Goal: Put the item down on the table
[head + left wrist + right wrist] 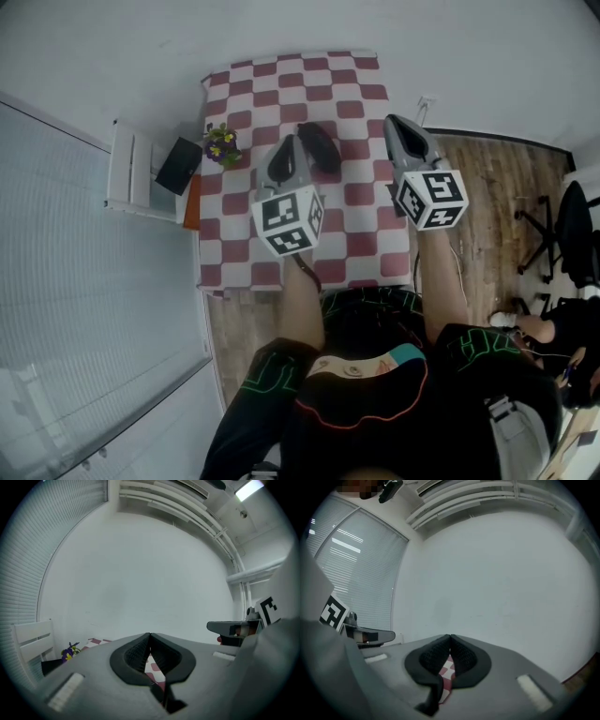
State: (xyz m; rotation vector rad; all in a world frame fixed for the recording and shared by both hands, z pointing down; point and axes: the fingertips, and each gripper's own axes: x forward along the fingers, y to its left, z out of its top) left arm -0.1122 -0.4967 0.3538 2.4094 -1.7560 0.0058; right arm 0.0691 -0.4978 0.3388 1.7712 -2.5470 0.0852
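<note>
Left gripper (149, 634), right gripper (450, 636): together, empty. Grasp dark item (320, 147), upper centre on tabletop (361, 234), across narrow middle; probably light.

Your head view is evenly lit and sharp in the middle. The blinds (84, 281) at the left look pale and bright, and the table (366, 253) is lit flat, with soft shadows. Straight lines bow towards the edges, and your dark clothes (375, 422) at the bottom lose detail. In the left gripper view a lamp (248, 488) at the top right burns out to white glare, the wall (140, 573) is smooth and bright, and the corners fall to black. The left gripper (149, 635), close to the lens, looks soft. In the right gripper view the blinds (351, 573) carry bright streaks, the corners go black, and the right gripper (450, 638) is blurred
</note>
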